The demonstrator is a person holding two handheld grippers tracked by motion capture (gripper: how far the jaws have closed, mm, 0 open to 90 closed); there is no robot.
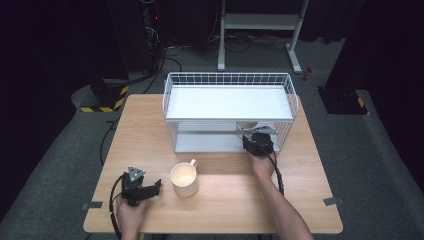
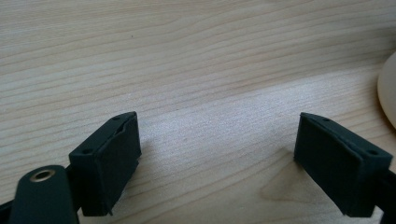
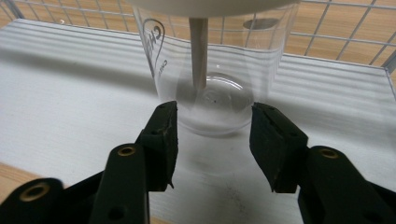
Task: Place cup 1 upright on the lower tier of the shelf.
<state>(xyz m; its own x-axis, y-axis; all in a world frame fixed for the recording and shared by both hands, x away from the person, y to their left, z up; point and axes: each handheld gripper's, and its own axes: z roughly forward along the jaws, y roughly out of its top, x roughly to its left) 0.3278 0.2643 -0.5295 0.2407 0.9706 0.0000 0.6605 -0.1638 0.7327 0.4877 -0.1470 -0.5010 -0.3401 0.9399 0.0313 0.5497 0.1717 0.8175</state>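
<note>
A clear plastic cup (image 3: 215, 70) with a white lid and a straw stands on the lower white shelf (image 3: 70, 93) of a white wire rack (image 1: 227, 80). My right gripper (image 3: 212, 135) reaches into the rack at its right front, and its two pads press against the sides of the cup's base. In the high view the cup's lid (image 1: 246, 125) sits just beyond that gripper (image 1: 257, 142). My left gripper (image 1: 157, 187) rests low over the wooden table (image 1: 225, 200) at the front left. Its jaws (image 2: 217, 140) stand open with bare wood between them.
A cream mug (image 1: 184, 179) stands on the table just right of the left gripper; its edge (image 2: 390, 88) is at the right border of the left gripper view. The rack's upper shelf (image 1: 227, 102) hangs over the cup. Wire mesh closes the rack's back.
</note>
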